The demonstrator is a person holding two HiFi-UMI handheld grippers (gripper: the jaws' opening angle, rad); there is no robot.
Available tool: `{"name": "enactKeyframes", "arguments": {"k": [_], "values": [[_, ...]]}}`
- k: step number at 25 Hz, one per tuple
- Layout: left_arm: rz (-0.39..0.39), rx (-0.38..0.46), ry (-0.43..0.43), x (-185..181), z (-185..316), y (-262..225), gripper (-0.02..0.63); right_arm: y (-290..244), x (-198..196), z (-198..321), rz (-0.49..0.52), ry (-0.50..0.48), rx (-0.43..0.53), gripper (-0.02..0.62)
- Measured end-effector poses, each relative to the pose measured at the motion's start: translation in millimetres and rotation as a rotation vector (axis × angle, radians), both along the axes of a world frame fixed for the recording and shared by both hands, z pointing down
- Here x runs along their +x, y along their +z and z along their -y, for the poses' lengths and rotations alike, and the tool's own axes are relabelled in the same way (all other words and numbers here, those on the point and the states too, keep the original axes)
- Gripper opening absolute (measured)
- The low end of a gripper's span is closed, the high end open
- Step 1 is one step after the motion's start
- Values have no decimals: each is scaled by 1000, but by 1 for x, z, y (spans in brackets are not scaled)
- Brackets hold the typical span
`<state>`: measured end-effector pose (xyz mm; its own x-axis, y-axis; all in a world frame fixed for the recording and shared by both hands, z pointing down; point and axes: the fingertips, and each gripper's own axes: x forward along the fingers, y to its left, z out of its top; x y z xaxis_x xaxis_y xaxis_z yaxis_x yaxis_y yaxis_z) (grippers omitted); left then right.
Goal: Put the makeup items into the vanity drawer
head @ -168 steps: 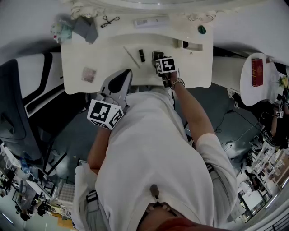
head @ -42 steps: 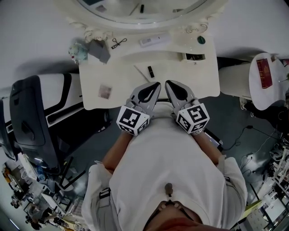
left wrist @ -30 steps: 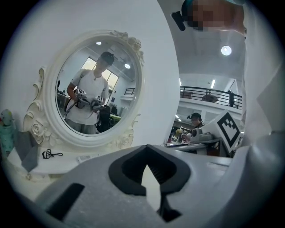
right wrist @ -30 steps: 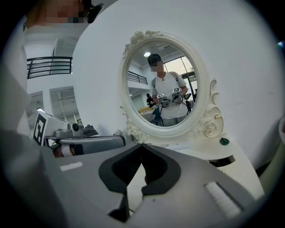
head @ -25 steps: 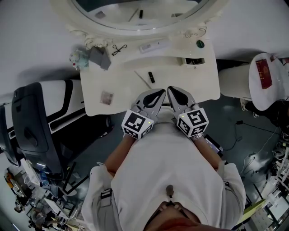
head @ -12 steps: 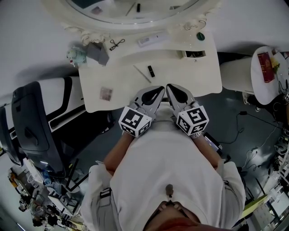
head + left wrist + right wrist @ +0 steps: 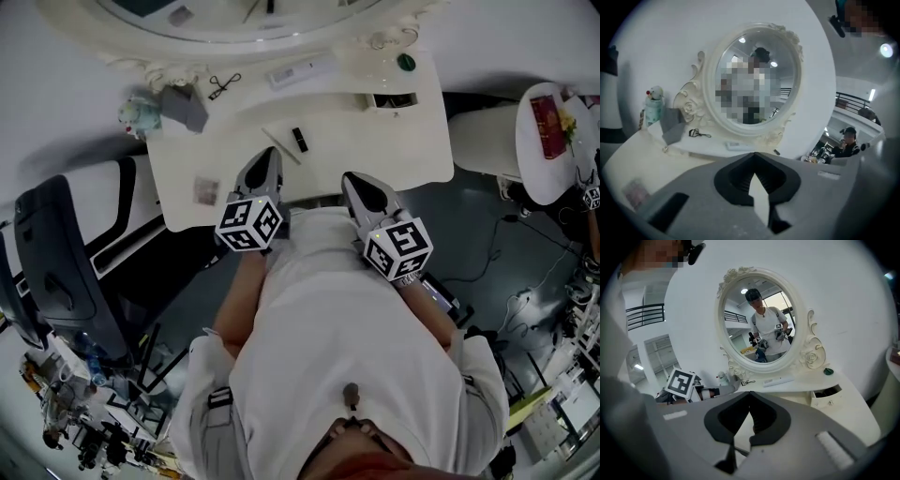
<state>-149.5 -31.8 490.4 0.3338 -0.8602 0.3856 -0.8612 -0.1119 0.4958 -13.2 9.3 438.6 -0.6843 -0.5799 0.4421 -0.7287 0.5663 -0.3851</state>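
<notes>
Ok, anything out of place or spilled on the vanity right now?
Nothing spilled or damaged. The small drawer at the right stands open, and a small black tube and a thin stick lie loose on the tabletop.

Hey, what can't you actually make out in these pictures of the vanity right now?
- Drawer contents: the right gripper view shows only a dark opening, and it is tiny in the head view.
- Vanity top, near edge: in the head view, covered by the person's shirt.
- Mirror: cut off by the head view's top edge; its reflection is blurred over in the left gripper view.
- Flat square item: too small in the head view to identify.
</notes>
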Motion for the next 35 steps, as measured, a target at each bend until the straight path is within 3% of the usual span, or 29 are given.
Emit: {"name": "enactKeyframes", "arguments": {"k": [3,8,19,24,29,35], "values": [[30,-104,-21,-4,4,49,8,5,11,2,-33,4,-19,0],[57,-279,-8,14,-1,127,81,12,30,1,-105,15,-27,0],[191,-550,-145,20,-5,218,175,22,58,1,-218,41,-38,0],[269,-614,-109,31,-9,240,184,25,66,-2,-241,42,-53,0],[361,-656,-159,17,-13,244,59,25,66,1,-233,29,-54,0],[277,-630,-156,13,-15,245,35,26,57,5,-206,-29,-45,0]]}}
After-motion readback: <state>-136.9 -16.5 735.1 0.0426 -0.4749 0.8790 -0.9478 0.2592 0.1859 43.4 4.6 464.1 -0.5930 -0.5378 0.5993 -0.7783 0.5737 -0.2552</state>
